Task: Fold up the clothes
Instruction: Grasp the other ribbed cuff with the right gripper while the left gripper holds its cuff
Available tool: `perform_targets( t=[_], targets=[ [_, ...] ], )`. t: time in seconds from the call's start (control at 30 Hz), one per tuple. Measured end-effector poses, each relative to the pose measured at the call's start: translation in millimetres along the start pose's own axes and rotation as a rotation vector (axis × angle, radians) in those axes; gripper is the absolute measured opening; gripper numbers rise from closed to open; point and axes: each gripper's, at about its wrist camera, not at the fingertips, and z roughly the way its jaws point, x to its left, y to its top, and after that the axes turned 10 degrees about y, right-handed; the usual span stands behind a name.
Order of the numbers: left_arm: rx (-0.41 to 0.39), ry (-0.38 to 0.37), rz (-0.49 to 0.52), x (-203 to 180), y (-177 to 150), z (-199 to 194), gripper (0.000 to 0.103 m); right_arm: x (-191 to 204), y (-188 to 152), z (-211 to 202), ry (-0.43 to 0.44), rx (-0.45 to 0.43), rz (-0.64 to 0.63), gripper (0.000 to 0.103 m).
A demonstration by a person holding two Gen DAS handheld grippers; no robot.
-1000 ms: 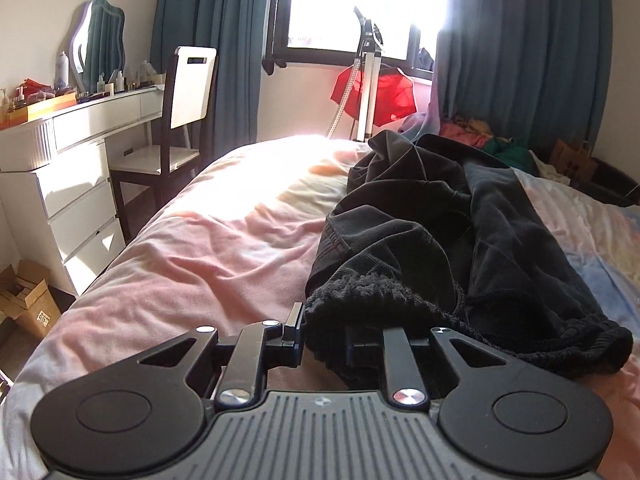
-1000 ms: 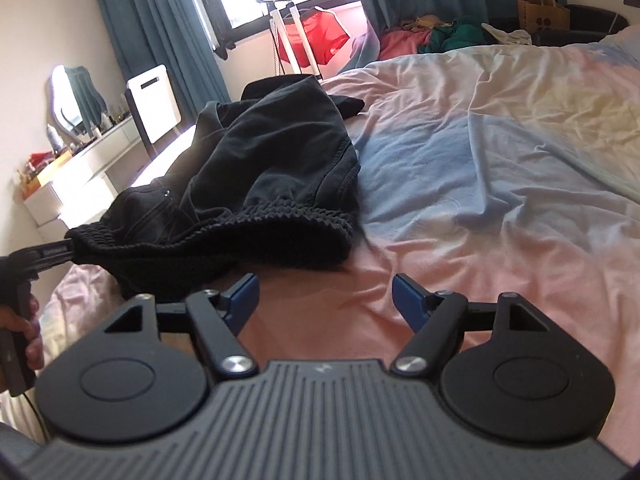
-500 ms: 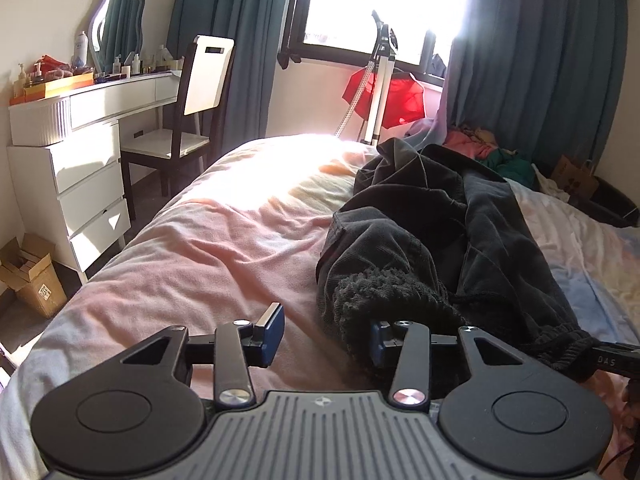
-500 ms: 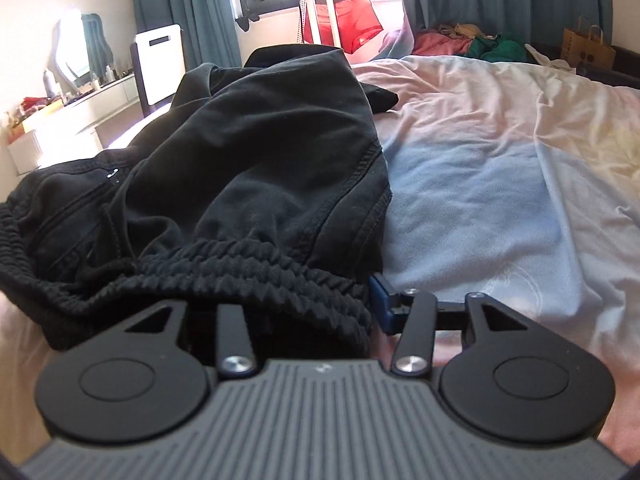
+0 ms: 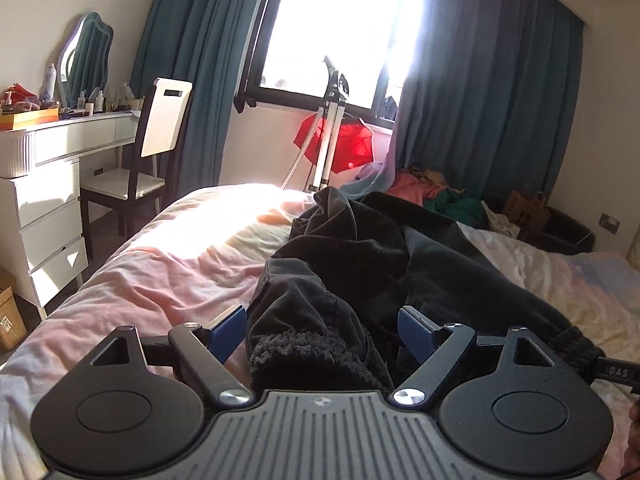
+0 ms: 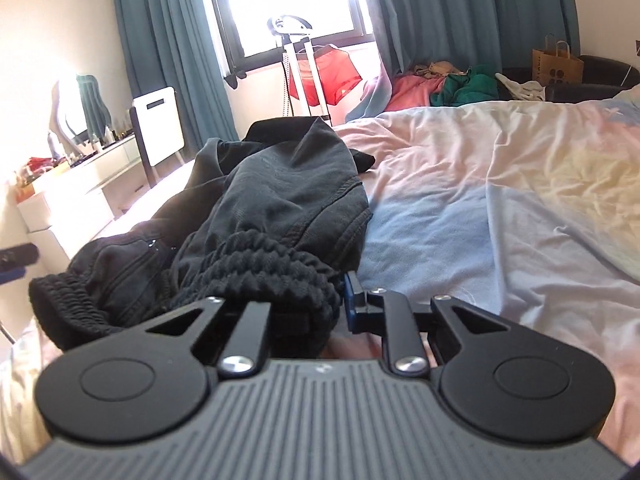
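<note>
In the left wrist view, one pair of black trousers (image 5: 360, 264) is seen on the bed (image 5: 168, 272), its long axis running away from the left gripper (image 5: 322, 330). The jaws are opening, the ribbed waistband between them, untouched. In the right wrist view, the right gripper (image 6: 304, 300) is closing, its jaws grasping the waistband; one blue pad is hidden by cloth.

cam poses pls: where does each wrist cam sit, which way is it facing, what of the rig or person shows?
Left wrist: on the left gripper, low over the bed, facing the window; its fingers are opening around the black trousers.
Right wrist: on the right gripper, facing the same window; its fingers are closing on the trousers' waistband.
Shared: trousers, bed, red shorts, white chair.
</note>
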Motion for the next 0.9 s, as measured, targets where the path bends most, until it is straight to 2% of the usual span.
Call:
perform_targets(
  t=[0.17, 0.27, 0.33, 0.5, 0.63, 0.8, 0.9],
  targets=[
    [0.055, 0.035, 0.172, -24.2, -15.5, 18.3, 0.084, 6.3, -13.5, -10.9, -0.020, 0.070, -0.020, 0.019],
    [0.051, 0.143, 0.244, -34.9, -22.0, 30.9, 0.086, 3.8, -20.8, -3.5, -0.039, 0.096, -0.007, 0.018],
    [0.063, 0.179, 0.250, -32.8, -22.7, 39.2, 0.086, 1.4, -25.1, 0.0, -0.051, 0.110, 0.002, 0.018],
    [0.111, 0.173, 0.172, -19.3, -21.7, 60.9, 0.091, 0.2, -32.7, 8.4, -0.073, 0.120, -0.003, 0.019],
    [0.144, 0.134, 0.095, -8.7, -18.5, 68.6, 0.096, -7.1, -35.2, 15.2, -0.064, 0.133, 0.039, 0.020],
    [0.227, 0.095, 0.051, -8.5, -25.2, 83.6, 0.096, -4.2, -33.7, 8.1, -0.045, 0.101, 0.051, 0.020],
    [0.271, 0.088, -0.025, -1.6, -28.9, 93.1, 0.093, 1.9, -32.6, 6.9, -0.046, 0.103, 0.028, 0.021]
  ],
)
